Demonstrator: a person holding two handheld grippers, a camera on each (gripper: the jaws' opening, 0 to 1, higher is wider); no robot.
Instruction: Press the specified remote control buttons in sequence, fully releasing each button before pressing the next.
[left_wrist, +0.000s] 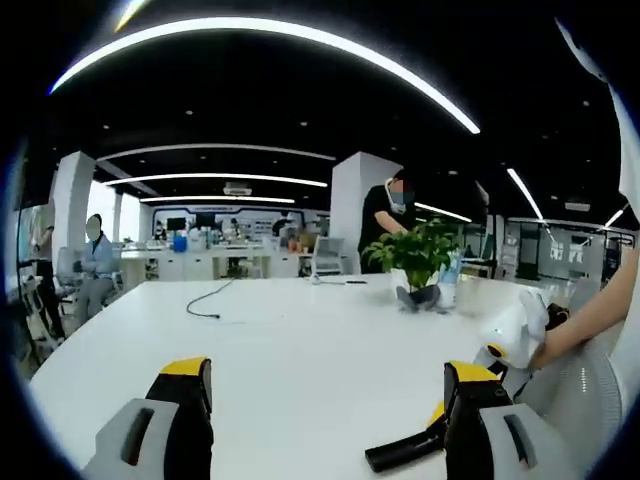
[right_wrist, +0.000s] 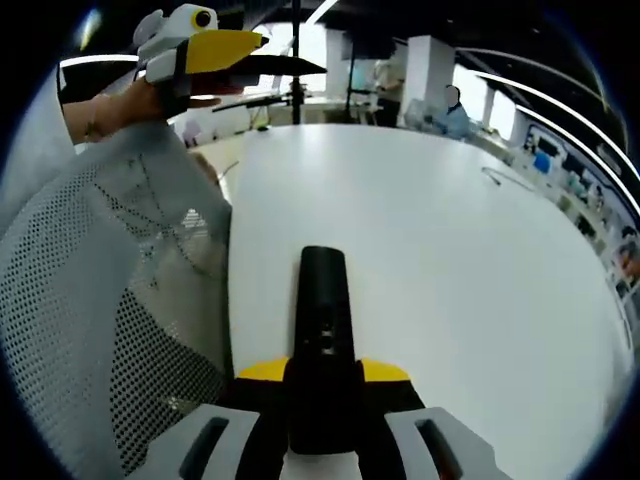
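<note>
If the right tool (right_wrist: 322, 395), pinching the remote (right_wrist: 322, 330) low in the frame, tips, it may slip; left tool (left_wrist: 325, 385) gapes.

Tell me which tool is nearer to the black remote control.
Right. The right tool has its jaws on either side of the black remote control, holding its near end. The left tool is open, with the remote lying just beside its right-hand jaw, not between them.

The table (right_wrist: 450, 270) is smooth, matt white, with soft reflections. The remote control (right_wrist: 323, 330) looks like matt black plastic. The right gripper (right_wrist: 322, 385) has jaws of grey plastic tipped in yellow. The chair back (right_wrist: 90, 300) is white woven mesh cloth.
</note>
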